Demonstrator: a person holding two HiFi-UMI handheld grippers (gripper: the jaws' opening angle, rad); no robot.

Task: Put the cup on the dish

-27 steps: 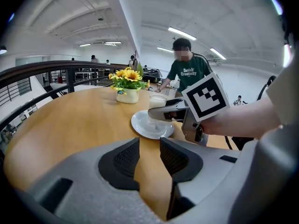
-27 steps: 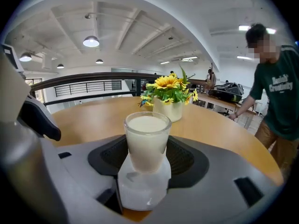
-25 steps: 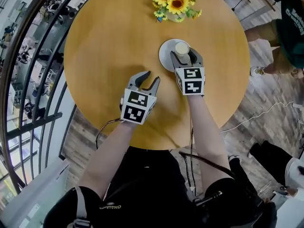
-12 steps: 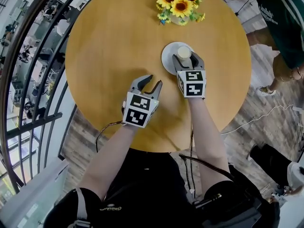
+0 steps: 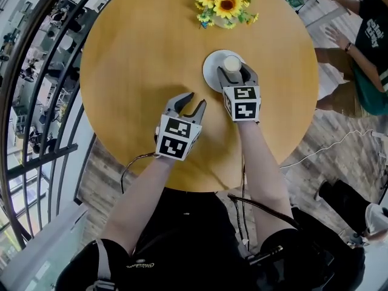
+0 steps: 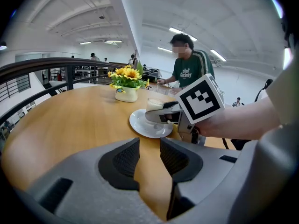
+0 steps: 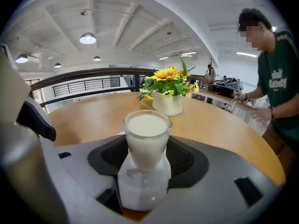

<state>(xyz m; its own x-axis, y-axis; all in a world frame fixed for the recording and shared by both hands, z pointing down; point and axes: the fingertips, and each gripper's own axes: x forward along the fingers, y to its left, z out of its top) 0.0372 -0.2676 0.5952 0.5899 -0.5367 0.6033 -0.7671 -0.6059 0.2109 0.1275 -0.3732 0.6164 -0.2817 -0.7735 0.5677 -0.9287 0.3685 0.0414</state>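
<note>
The only writing in sight is white lettering on the green shirt of a person [image 6: 189,71] standing beyond the table [image 5: 139,53], and it is too blurred to read. The cubes on both tools carry black-and-white square patterns, no words.

The right gripper [image 7: 147,162] is clenched on the cup [image 7: 146,139]. Its own view shows the two dark pads pressed against either side of a clear glass filled with a milky white liquid. The left gripper view shows this from the side: the cup [image 6: 154,104] stands over the white dish [image 6: 145,127], with the right gripper [image 6: 161,117] across its lower part, so whether its foot touches the dish cannot be told. From the head view the cup [image 5: 232,62] sits over the right part of the dish [image 5: 210,71], on the far right of the table.

The left gripper [image 5: 195,99] is released and empty, near the dish on its near left. Its own view shows only bare wood between the parted jaws [image 6: 149,157].

Sunflowers [image 5: 224,2] in a pale vase [image 7: 167,104] stand at the far edge. A dark railing [image 7: 93,73] curves behind the table, seen best from the right gripper view.
</note>
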